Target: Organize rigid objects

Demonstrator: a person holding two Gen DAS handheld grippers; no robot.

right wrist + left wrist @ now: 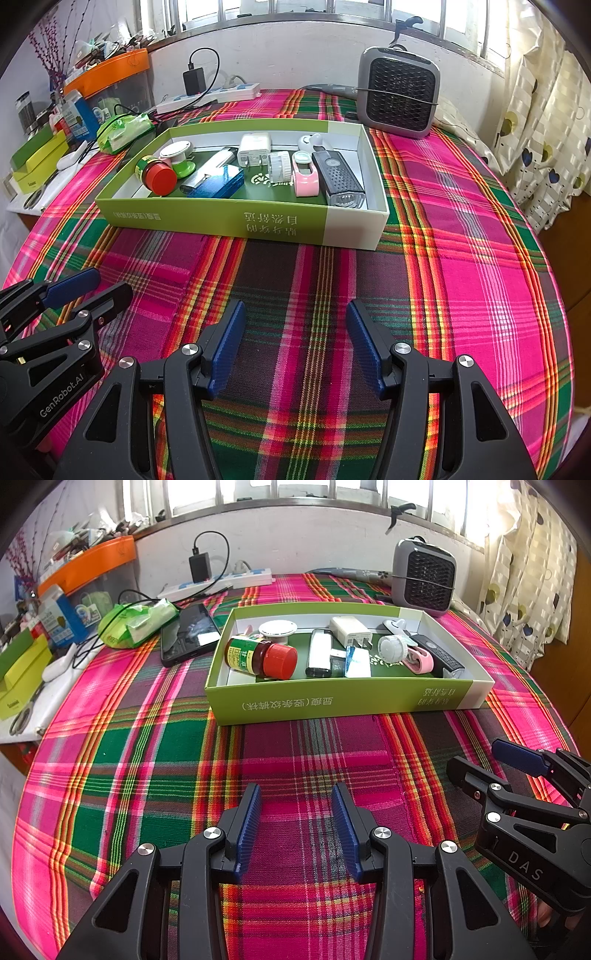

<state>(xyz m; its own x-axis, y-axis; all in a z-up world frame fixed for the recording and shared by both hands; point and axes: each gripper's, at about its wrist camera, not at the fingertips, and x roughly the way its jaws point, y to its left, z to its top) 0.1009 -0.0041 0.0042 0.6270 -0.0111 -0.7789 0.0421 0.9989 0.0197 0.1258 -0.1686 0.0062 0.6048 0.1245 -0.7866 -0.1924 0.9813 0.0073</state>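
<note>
I have both grippers low over the near part of the plaid bedspread (155, 760), side by side and apart from each other. The left gripper (295, 827) has its jaws apart with nothing between them; the right gripper (295, 343) is the same, its gap a little wider. Ahead of me the cloth is bare right up to the green box (236, 218), which sits mid-surface. The rigid objects lie inside it: a red-capped bottle (262, 657) at the left end, a white charger (255, 147) near the back wall, a pink clip (304, 177), and a black remote (338, 181) at the right end. A grey heater (399, 94) stands at the far right edge, a phone (190, 635) just left of the box.
</note>
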